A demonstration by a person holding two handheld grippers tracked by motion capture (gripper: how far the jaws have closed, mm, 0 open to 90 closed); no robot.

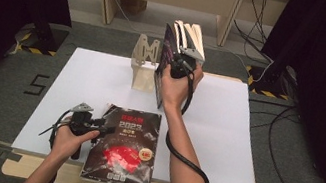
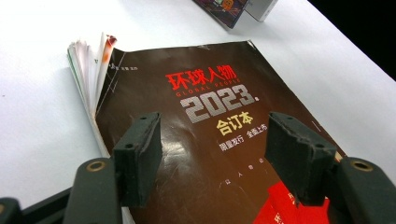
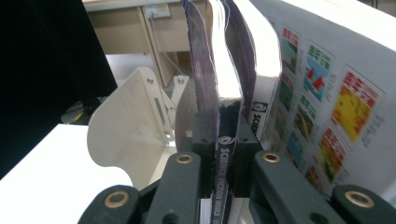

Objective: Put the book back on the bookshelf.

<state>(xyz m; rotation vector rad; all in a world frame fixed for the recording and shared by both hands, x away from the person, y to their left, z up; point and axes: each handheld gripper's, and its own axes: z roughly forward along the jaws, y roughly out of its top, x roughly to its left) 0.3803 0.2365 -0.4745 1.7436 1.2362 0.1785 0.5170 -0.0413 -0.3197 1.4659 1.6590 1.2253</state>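
At the table's (image 1: 104, 68) near edge, a dark-covered magazine (image 1: 125, 147) lies flat on the white top, its red title and "2023" facing up, its page edges fanned loosely at the far left corner. The left gripper (image 1: 100, 125), held in the person's left hand (image 1: 72, 140), sits just beside the magazine's left edge. In the left gripper view its two black jaws stand wide apart above the cover (image 2: 219, 140), one over the spine side and one over the middle of the cover, gripping nothing; whether the pads touch the cover cannot be told.

Farther back, near the table's middle, the right hand (image 1: 175, 87) holds the right gripper (image 1: 176, 63) raised against an upright magazine (image 1: 161, 66) whose pages splay open at the top. In the right gripper view the jaws are clamped tight on this magazine's spine (image 3: 223, 163), the spine running straight up between the two pads, with a dark glossy cover rising on one side and a white page of coloured pictures on the other.

Just left of the upright magazine, at the table's far edge, stands a pale bookend (image 1: 143, 65), its curved plate close beside the gripped spine and its base resting on the white top.
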